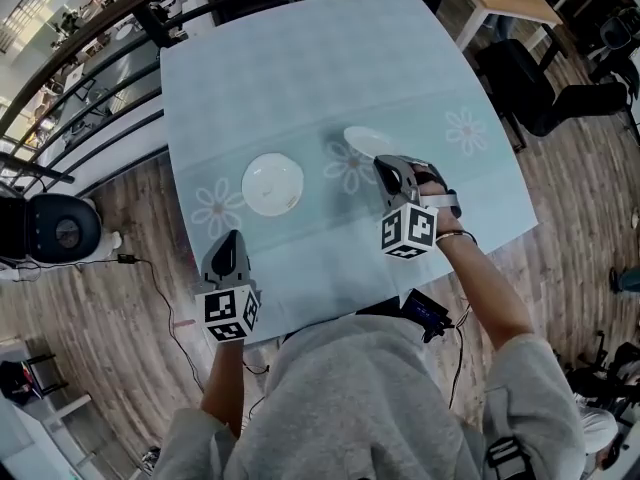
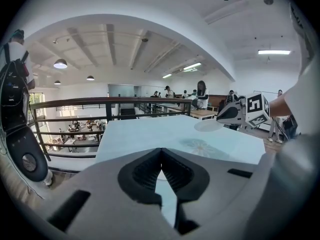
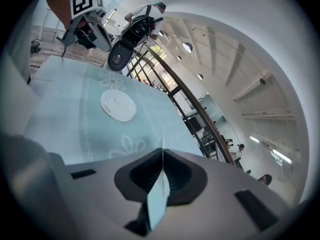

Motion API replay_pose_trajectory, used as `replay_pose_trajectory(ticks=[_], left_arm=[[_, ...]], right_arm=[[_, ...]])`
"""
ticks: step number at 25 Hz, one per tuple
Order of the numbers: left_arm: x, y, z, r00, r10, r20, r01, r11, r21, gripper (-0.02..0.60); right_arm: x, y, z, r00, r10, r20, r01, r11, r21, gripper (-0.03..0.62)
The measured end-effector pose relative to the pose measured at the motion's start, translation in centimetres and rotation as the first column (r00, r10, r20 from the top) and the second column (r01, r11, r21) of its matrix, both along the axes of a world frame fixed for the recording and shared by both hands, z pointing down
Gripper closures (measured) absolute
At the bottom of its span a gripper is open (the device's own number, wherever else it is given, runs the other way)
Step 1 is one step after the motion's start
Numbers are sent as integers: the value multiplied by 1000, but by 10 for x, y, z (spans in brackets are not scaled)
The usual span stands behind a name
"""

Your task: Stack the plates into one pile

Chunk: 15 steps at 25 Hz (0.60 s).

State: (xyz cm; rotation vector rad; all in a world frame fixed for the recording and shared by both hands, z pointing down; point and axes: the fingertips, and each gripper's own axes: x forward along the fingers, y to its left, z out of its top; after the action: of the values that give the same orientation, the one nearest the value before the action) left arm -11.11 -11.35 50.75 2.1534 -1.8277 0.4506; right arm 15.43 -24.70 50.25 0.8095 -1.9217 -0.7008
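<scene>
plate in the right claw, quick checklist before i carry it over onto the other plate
1. Right claw shut on the held plate: ok; the right gripper view shows the rim between its jaws.
2. Held plate off the tablecloth: ok; the left gripper view shows it raised.
3. Target plate flat, nothing on it: ok.
4. Tablecloth between the two plates bare: ok.
5. Left claw out of the way: ok; it is shut, empty, at the near table edge, apart from the target plate.
6. Held plate level: cannot tell.
</scene>
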Motion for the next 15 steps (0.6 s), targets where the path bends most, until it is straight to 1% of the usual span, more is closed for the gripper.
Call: replay_pose_trajectory(ticks=[3,9,12,15], left_arm=[[-15,8,-2,1000,-4,-1,4,1000,3,561],[-50,31,-1,998,-60,-17,60,998,9,561],[-72,45,5,996,-91,-16,91,996,5,561],[-91,59,11,991,-130,-25,130,992,1,561]], right_arm=[[-39,13,-4,999,-52,9,52,999,4,563],[-123,38,11,983,-181,17,182,983,-3,565],[-164,49,26,970,-243,-9,243,970,-3,563],[-192,57,46,954,-293,-68,294,956,4,563]])
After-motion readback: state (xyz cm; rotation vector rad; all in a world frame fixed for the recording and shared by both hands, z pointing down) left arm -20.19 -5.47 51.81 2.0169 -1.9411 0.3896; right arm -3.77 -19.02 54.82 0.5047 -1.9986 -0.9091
